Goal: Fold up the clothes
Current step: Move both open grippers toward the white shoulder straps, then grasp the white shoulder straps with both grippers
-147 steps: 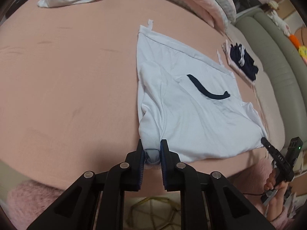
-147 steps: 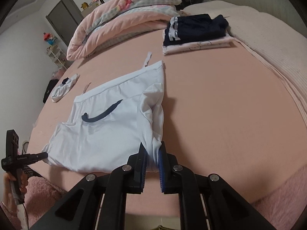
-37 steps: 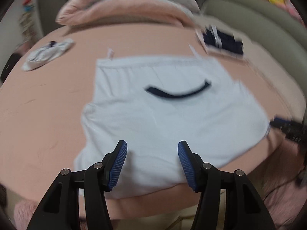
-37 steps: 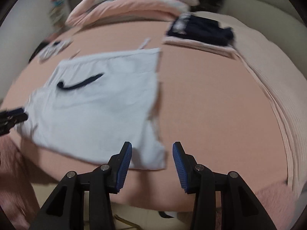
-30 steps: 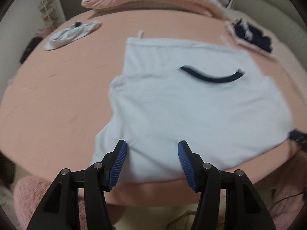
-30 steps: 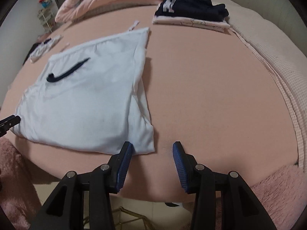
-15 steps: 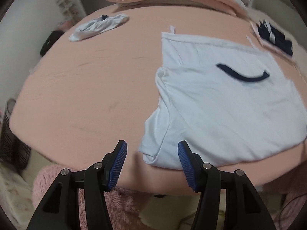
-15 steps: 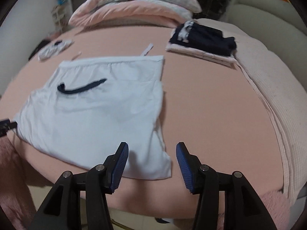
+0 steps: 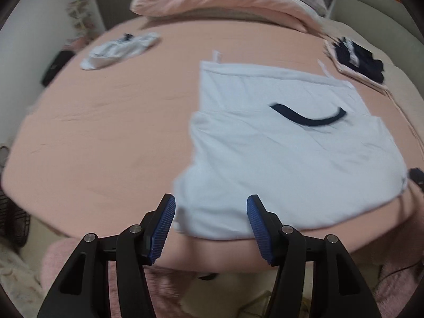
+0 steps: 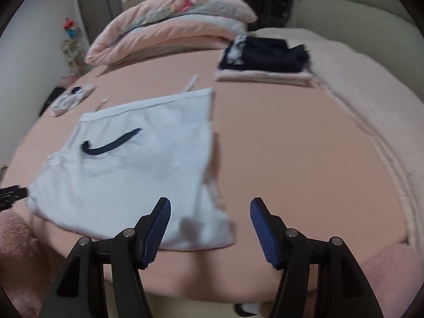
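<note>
A white T-shirt (image 9: 286,153) with a dark navy collar (image 9: 307,116) lies flat on the pink bed, its sides folded in. In the right wrist view the same T-shirt (image 10: 137,164) reaches to the bed's near edge. My left gripper (image 9: 210,212) hovers open above the shirt's near left corner, nothing between its blue pads. My right gripper (image 10: 210,212) hangs over the shirt's near right corner; its jaws are opening and hold nothing. The tip of the other gripper (image 10: 10,194) shows at the shirt's far left corner.
A crumpled white garment (image 9: 119,50) lies at the back left of the bed (image 9: 92,122). A folded stack of dark and pink clothes (image 10: 267,61) sits at the back right. A rolled pink quilt (image 10: 169,31) lies along the far side, a beige blanket (image 10: 371,111) on the right.
Both grippers let go of the shirt's near corners and opened. The left view swung left and back over the near left corner. The right gripper tilted up and its jaws spread wider.
</note>
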Tool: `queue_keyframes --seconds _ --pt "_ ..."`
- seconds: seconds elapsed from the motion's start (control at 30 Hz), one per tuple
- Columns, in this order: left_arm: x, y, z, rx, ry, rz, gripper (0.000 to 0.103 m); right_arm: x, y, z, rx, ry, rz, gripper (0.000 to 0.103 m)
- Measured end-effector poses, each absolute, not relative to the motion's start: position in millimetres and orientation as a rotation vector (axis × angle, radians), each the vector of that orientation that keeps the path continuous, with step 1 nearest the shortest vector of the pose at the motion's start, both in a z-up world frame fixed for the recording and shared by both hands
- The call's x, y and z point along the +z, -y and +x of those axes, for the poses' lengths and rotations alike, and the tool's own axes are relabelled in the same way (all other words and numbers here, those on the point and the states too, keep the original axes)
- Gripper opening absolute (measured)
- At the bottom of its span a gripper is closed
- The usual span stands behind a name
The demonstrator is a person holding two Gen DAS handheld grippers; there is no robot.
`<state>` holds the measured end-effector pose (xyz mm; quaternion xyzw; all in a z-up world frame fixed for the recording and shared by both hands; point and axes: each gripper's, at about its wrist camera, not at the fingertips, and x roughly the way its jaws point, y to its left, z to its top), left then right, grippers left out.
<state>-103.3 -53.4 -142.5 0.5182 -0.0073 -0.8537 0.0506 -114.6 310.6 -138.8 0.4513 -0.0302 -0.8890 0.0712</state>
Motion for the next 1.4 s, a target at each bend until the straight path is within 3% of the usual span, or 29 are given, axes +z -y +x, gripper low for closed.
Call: queue_keyframes --seconds 0.1,0.2,0.27,0.43,0.5,0.7,0.87,1.03,1.23,1.4 --pt "-164.5 70.1 -105.8 -2.411 0.08 1.665 0.055 -160.0 -310.0 -120.2 -2.652 0.024 1.525 0.062" --pt "-158.0 79.6 -106.7 -2.366 0.053 1.639 0.055 -151.6 -335.7 -116.4 -2.722 0.227 1.498 0.062" --pt "-147.4 68.9 -106.7 -2.446 0.09 1.585 0.055 -143.1 -338.6 -114.0 -2.763 0.263 1.426 0.062" --pt "-152.0 49.2 -112.4 -2.513 0.157 1.632 0.055 -150.4 -296.1 -116.0 -2.743 -0.052 1.438 0.062" --pt "-162.3 51.1 -116.8 -2.443 0.227 1.683 0.055 -164.1 -297.7 -119.6 -2.719 -0.063 1.543 0.062" --pt "-138.5 68.9 -113.3 -2.472 0.164 1.579 0.055 -153.1 -331.2 -115.1 -2.817 0.145 1.537 0.062" --pt "-123.1 72.9 -134.9 -2.61 0.015 1.623 0.055 -111.2 -310.5 -128.2 -2.802 0.073 1.34 0.062" --pt "-112.6 85.2 -185.3 -2.683 -0.091 1.629 0.055 -87.1 -290.2 -180.5 -2.623 0.022 1.332 0.062" --pt "-119.6 106.4 -237.2 -2.715 -0.236 1.655 0.055 -95.4 -270.6 -238.5 -2.533 -0.154 1.413 0.063" --pt "-139.0 114.5 -279.3 -2.728 -0.227 1.667 0.055 -117.8 -270.0 -279.4 -2.458 -0.121 1.516 0.063"
